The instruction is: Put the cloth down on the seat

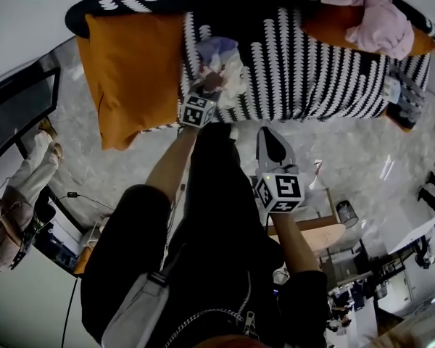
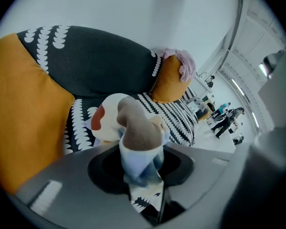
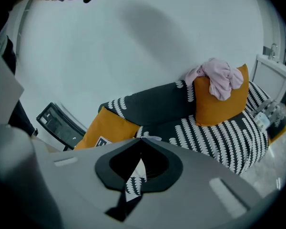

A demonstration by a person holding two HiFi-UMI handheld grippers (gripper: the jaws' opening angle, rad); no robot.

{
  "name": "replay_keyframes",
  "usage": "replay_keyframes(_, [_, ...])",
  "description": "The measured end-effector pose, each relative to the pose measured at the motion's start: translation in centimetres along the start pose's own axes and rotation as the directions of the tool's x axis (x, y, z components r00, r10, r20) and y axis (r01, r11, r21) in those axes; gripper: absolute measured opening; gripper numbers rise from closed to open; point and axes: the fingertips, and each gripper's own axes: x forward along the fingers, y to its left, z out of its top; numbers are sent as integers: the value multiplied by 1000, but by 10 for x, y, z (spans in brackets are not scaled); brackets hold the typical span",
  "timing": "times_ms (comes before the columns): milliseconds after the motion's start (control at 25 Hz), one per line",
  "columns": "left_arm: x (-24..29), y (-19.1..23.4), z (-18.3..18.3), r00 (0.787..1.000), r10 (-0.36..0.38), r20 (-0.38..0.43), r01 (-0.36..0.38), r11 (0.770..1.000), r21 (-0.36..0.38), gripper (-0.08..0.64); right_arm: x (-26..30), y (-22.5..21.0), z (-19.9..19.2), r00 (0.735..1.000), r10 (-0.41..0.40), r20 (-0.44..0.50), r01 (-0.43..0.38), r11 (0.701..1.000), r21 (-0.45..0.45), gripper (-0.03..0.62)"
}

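Note:
A bunched white, blue and brown cloth (image 1: 221, 64) hangs just over the front of the black-and-white patterned sofa seat (image 1: 315, 75). My left gripper (image 1: 209, 87) is shut on it. In the left gripper view the cloth (image 2: 133, 128) bulges out from between the jaws of the left gripper (image 2: 142, 168), with the seat (image 2: 177, 117) behind it. My right gripper (image 1: 267, 135) hangs lower, off the sofa and over the floor, shut with nothing in it. In the right gripper view the right gripper (image 3: 140, 140) has its tips together, and the seat (image 3: 219, 132) lies beyond.
A big orange cushion (image 1: 123, 71) leans at the sofa's left end. Another orange cushion (image 3: 219, 101) at the right end carries a pink garment (image 1: 373, 13). Small items (image 1: 402, 93) lie on the far right of the seat. A black frame (image 1: 22, 107) and another person's legs (image 1: 36, 165) are at the left.

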Motion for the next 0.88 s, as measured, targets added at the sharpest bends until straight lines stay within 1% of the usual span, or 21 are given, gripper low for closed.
replay_keyframes(80, [9,4,-11,1000,6,-28,-6,1000,-3,140,1,-6,-6,1000,-12,-11,12,1000,12,3])
replay_keyframes(240, [22,15,-7,998,27,-58,-29,998,-47,146,6,-17,1,999,-29,-19,30,997,65,3])
replay_keyframes(360, [30,18,-7,997,21,-70,-24,998,-51,157,6,-22,2,999,-44,-21,46,993,113,3])
replay_keyframes(520, [39,24,-10,993,21,-112,-26,999,-40,180,5,-20,1,998,-51,-28,54,992,117,3])
replay_keyframes(640, [41,31,-12,989,43,-139,-46,999,-14,217,4,-21,3,998,-57,-33,61,989,132,3])
replay_keyframes(760, [38,35,-10,986,66,-154,-65,998,6,292,3,-25,3,997,-71,-36,76,982,175,3])
replay_keyframes(880, [32,40,-11,983,92,-160,-89,996,24,335,-1,-24,4,996,-82,-32,87,983,165,3])
